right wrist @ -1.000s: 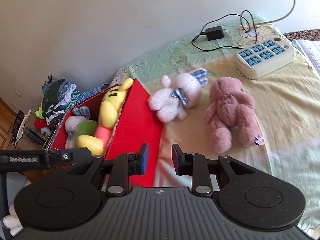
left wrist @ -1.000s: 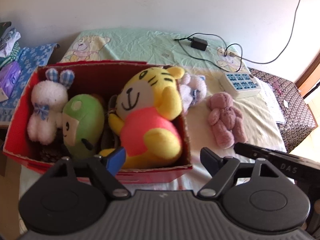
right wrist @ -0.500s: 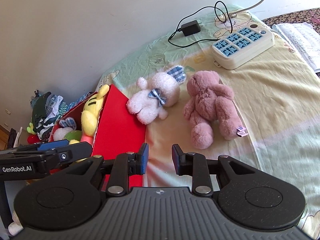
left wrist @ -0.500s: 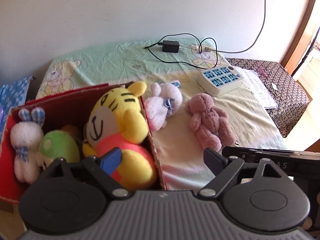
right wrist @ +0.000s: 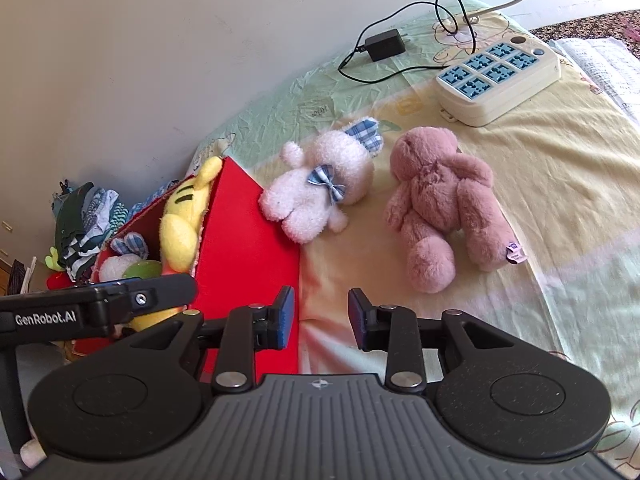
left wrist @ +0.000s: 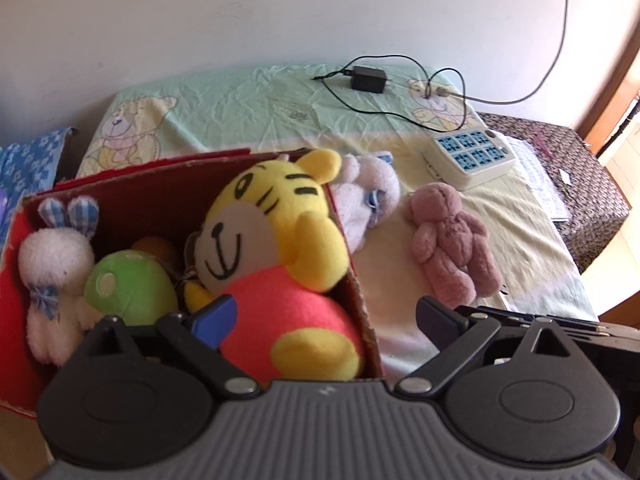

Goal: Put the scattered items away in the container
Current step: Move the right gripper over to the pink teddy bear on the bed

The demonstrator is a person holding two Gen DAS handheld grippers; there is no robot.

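A red cardboard box [left wrist: 168,196] at left of the frame already holds a yellow tiger plush [left wrist: 276,248], a green toy [left wrist: 128,280] and a white bunny [left wrist: 56,264]. Still on the bed [right wrist: 560,184], right of the box: a white bunny plush [right wrist: 320,192] and a pink teddy bear [right wrist: 440,200]. The left hand-held gripper [left wrist: 320,316], jaws just widening, is released and empty; the right hand-held gripper [right wrist: 320,316], parting slightly, is empty too.

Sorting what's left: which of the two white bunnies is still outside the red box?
The white bunny beside the pink bear; the other bunny sits inside.

white bunny [left wrist: 362,196] half hidden behind the red box [left wrist: 352,280]
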